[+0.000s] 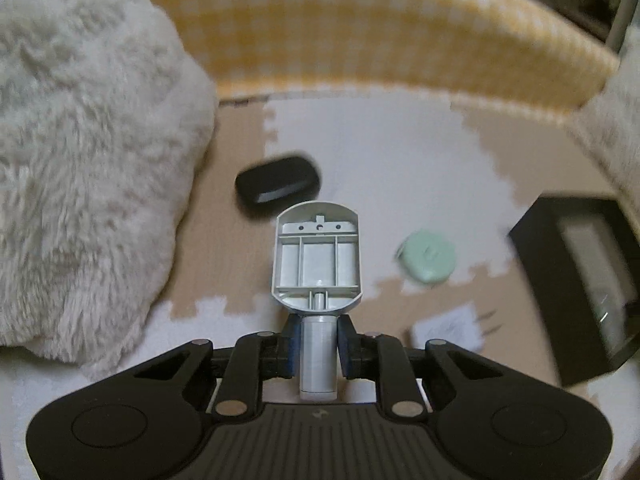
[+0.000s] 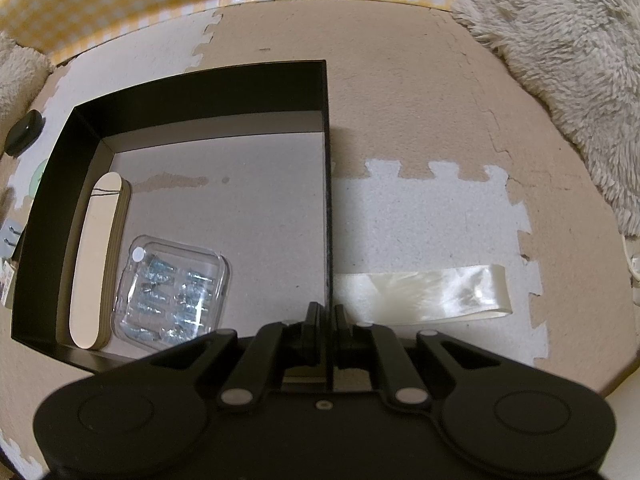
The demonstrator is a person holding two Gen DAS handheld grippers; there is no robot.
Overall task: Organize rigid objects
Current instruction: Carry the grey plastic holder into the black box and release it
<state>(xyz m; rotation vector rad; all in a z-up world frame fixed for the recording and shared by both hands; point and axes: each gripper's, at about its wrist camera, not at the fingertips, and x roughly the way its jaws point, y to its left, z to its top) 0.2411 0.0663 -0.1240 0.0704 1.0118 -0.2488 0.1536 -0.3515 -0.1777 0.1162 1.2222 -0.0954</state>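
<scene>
Two tongs are at work over a foam puzzle mat (image 2: 420, 120) of tan and white tiles. The left tongs (image 1: 319, 340) are closed on the round stem of a grey plastic part (image 1: 318, 256), whose ribbed, hollow head points forward above the mat. Beyond it a black oval case (image 1: 278, 186) lies on the mat, and a mint-green round item (image 1: 427, 258) lies well apart to its right; both are blurred. A white card (image 1: 448, 326) sits near the tongs' right side. The right tongs (image 2: 328, 320) are clamped on the right wall of a black box (image 2: 208, 84), one finger inside and one outside. In the box a wooden board (image 2: 98, 260) lies along the left wall, with a clear plastic case (image 2: 172, 290) of small metal pieces just beside it. A cream ribbon (image 2: 424, 290) lies on the mat right of the box. Fluffy white fabric (image 1: 88, 152) and a yellow gingham border (image 1: 380, 32) edge the mat.
</scene>
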